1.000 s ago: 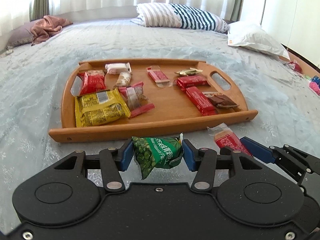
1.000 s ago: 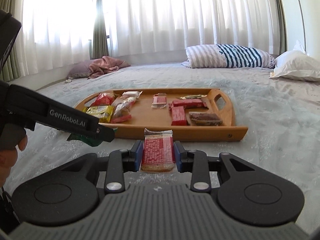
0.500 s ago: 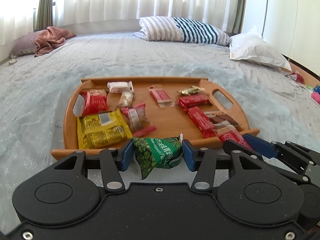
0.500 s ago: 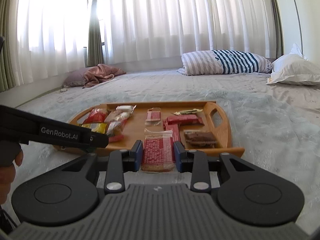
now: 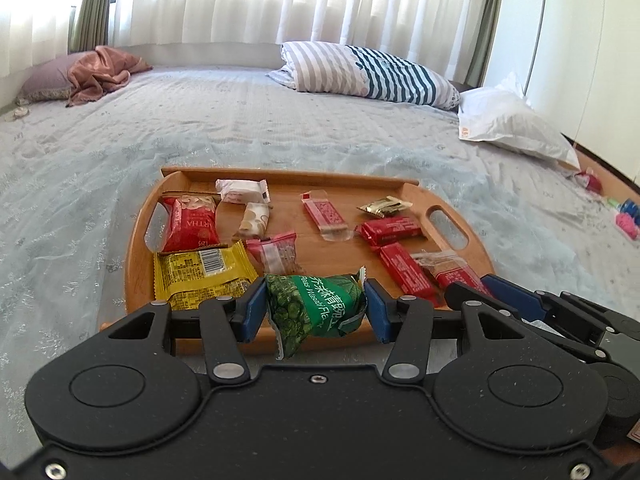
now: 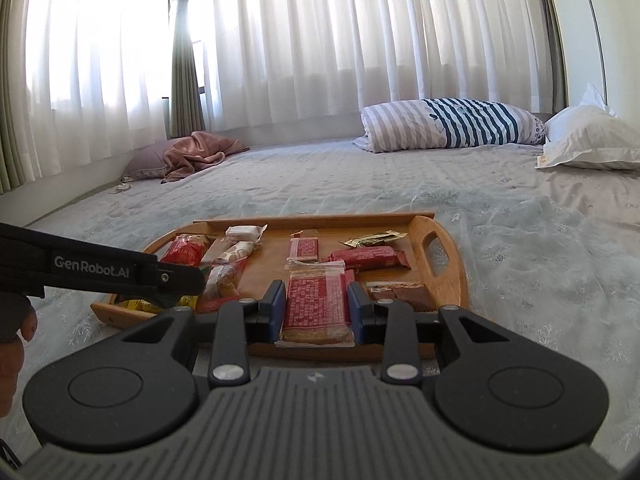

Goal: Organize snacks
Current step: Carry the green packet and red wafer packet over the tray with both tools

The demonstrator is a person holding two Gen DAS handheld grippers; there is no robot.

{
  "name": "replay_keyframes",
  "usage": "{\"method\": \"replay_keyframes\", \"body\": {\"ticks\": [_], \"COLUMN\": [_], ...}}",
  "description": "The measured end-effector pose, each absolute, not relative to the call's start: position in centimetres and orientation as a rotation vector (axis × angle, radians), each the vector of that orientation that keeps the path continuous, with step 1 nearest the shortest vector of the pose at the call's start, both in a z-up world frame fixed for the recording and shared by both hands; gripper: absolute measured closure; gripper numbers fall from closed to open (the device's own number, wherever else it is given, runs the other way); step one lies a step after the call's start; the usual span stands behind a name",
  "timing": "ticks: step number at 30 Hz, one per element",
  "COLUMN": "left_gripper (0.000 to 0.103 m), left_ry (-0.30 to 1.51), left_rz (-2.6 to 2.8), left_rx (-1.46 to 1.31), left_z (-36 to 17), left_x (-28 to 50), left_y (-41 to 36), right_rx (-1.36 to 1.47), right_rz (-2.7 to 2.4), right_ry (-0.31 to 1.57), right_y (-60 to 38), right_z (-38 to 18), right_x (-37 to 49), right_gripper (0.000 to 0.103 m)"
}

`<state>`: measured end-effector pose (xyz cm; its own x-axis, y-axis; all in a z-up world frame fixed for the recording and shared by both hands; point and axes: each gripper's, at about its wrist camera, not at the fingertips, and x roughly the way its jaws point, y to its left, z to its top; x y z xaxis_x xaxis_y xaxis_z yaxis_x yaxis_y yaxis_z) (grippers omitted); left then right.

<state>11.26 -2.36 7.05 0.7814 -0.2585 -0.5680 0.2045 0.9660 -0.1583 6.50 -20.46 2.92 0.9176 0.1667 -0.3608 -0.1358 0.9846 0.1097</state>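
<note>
— Two grippers, both loaded? How do they sit?

— Both clamped. The left gripper [image 5: 315,312] pinches a green pea packet [image 5: 316,309] between its blue pads, the packet crumpled and hanging a little below the fingers. It tilts down toward the near rim of the wooden tray [image 5: 451,211], with the packet over that near edge.

— And the right one?

— The right gripper [image 6: 316,311] is closed on a red wafer packet [image 6: 315,307], held flat and lengthwise between the fingers. It points more level, across the bed [image 6: 520,248] toward the curtains [image 6: 360,40], and the packet hangs over the tray's near right part.

— Where are they relative to each other?

— Side by side. From the left wrist view the right gripper's fingers reach in at the lower right, over the tray's near right corner. From the right wrist view the left gripper crosses in from the left as a dark bar, with part of a hand [image 6: 16,336] behind it at the edge.

— What already lies in the tray?

— On the left, a yellow packet [image 5: 202,274], a red nut bag [image 5: 191,224] and a white wrapped piece [image 5: 241,190]; on the right, several red bars [image 5: 390,229]. Whether either held packet touches the tray I cannot tell; the gripper bodies hide the gap.

— Anything beyond?

— A striped pillow [image 5: 360,72] and a white pillow [image 5: 512,124] farther up the bed.
</note>
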Motion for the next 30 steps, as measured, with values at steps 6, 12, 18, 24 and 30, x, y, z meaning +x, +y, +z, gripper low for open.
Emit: {"method": "replay_keyframes", "body": {"ticks": [6, 12, 18, 24, 30], "left_gripper": [0.054, 0.054, 0.054, 0.054, 0.054], "left_ry": [0.628, 0.644, 0.644, 0.652, 0.663], "left_rz": [-0.246, -0.253, -0.256, -0.252, -0.24], "left_rx": [-0.104, -0.138, -0.15, -0.159, -0.164], "left_z": [7.1, 7.3, 7.9, 8.3, 8.5], "left_x": [12.3, 13.8, 15.6, 17.9, 20.7], "left_y": [-2.0, -1.9, -2.3, -2.7, -3.3], "right_rx": [0.086, 0.097, 0.112, 0.143, 0.206], "right_rz": [0.15, 0.148, 0.144, 0.16, 0.183], "right_ry": [0.377, 0.373, 0.363, 0.389, 0.454], "right_y": [-20.5, -20.7, -21.3, -22.1, -22.9], "right_z": [3.3, 3.9, 5.1, 6.3, 6.7], "right_x": [7.5, 8.7, 10.3, 13.1, 16.9], "right_gripper": [0.065, 0.065, 0.065, 0.065, 0.065]}}
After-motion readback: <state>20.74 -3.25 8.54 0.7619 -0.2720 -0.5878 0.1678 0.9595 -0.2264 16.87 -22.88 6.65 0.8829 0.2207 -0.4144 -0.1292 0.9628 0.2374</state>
